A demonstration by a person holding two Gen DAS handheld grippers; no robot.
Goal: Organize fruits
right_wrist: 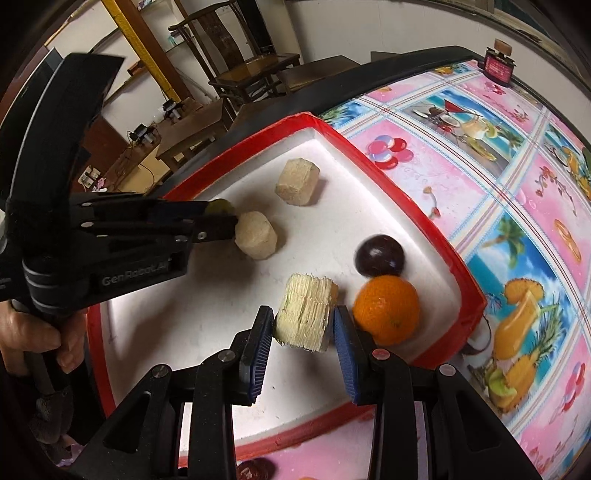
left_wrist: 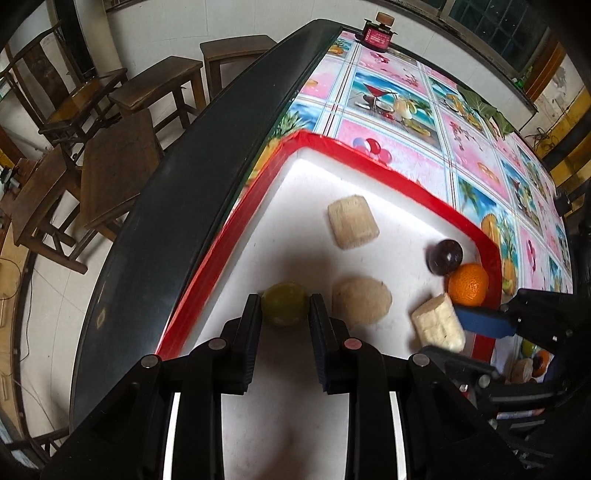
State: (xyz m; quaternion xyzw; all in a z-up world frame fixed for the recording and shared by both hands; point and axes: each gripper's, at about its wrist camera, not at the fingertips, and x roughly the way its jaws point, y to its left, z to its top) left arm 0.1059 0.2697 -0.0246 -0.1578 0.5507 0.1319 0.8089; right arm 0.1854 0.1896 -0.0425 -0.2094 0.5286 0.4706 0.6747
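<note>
A white tray with a red rim (left_wrist: 369, 153) (right_wrist: 373, 155) lies on the table. My left gripper (left_wrist: 284, 306) is shut on a yellow-green round fruit (left_wrist: 284, 304), low over the tray's near left; it also shows in the right wrist view (right_wrist: 218, 218). My right gripper (right_wrist: 303, 325) is shut on a pale ridged block (right_wrist: 306, 314), also seen in the left wrist view (left_wrist: 437, 325). An orange (right_wrist: 386, 308) (left_wrist: 468, 284) and a dark purple fruit (right_wrist: 378, 254) (left_wrist: 444, 256) sit at the tray's right edge. Two beige blocks (right_wrist: 297, 181) (right_wrist: 255, 234) lie in the tray.
The table wears a pink and blue fruit-print cloth (right_wrist: 517, 184). A small red box (left_wrist: 376, 35) stands at the far table edge. Wooden stools and chairs (left_wrist: 110, 147) stand on the floor to the left. More fruit lies outside the tray (left_wrist: 532, 362).
</note>
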